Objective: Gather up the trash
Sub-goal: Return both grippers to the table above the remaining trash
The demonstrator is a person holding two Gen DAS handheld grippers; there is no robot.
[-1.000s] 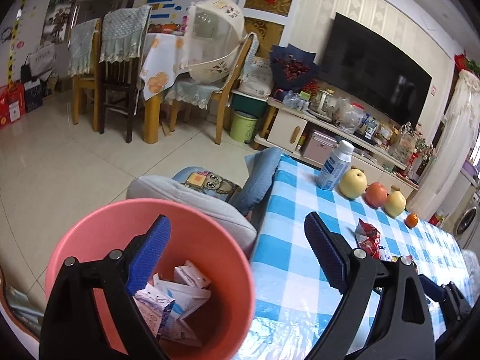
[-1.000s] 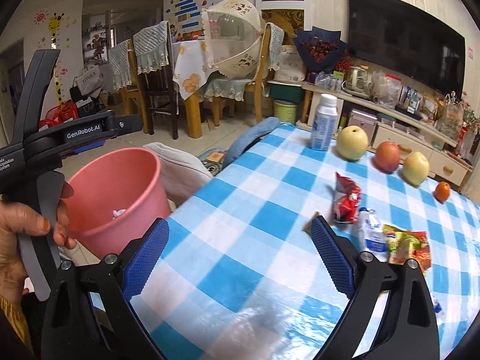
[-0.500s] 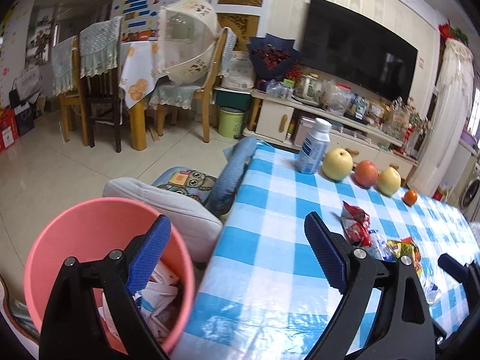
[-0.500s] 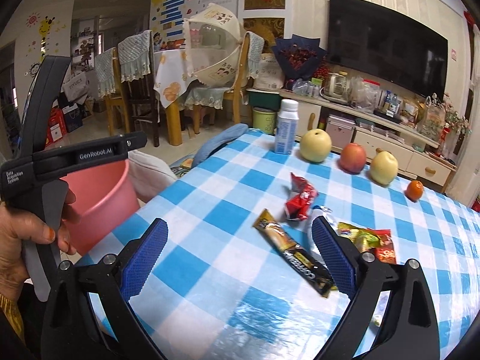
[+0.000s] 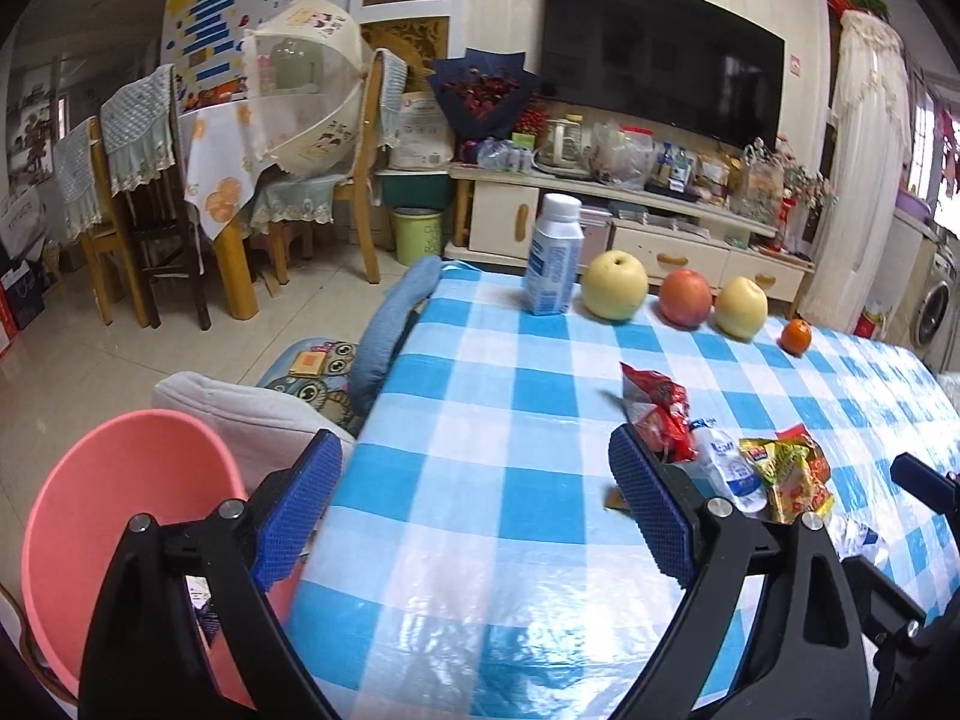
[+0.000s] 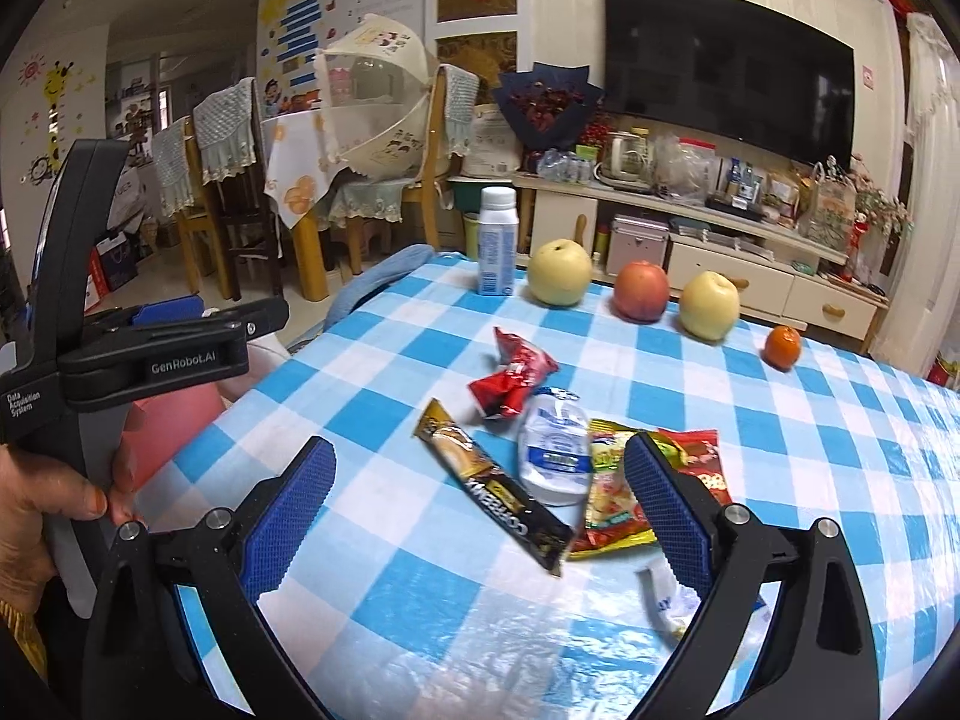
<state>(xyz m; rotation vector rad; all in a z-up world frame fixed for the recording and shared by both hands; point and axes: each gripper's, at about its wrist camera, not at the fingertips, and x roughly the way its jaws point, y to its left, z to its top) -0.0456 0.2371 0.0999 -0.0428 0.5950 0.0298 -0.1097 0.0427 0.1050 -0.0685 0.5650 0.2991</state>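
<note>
Trash lies on the blue-checked table (image 6: 384, 600): a red crumpled wrapper (image 6: 511, 381), a black coffee stick (image 6: 495, 492), a clear white pouch (image 6: 555, 456), a yellow-red snack bag (image 6: 624, 492) and a white wrapper (image 6: 669, 600). My right gripper (image 6: 480, 516) is open and empty just above and before the coffee stick. My left gripper (image 5: 477, 510) is open and empty over the table's left edge. The pink bin (image 5: 114, 516) stands to its lower left, some paper trash barely visible inside. The red wrapper (image 5: 657, 408) and snack bag (image 5: 786, 477) show in the left wrist view.
A white bottle (image 6: 497, 249), two yellow pears (image 6: 560, 273), a red apple (image 6: 642, 291) and an orange (image 6: 782, 346) line the table's far edge. A grey cushion (image 5: 252, 420) sits beside the bin. Chairs and a TV stand are behind.
Both grippers have swung right, from the bin toward the trash on the table. The bin has slid to the left edge of both views. Both stay open.
</note>
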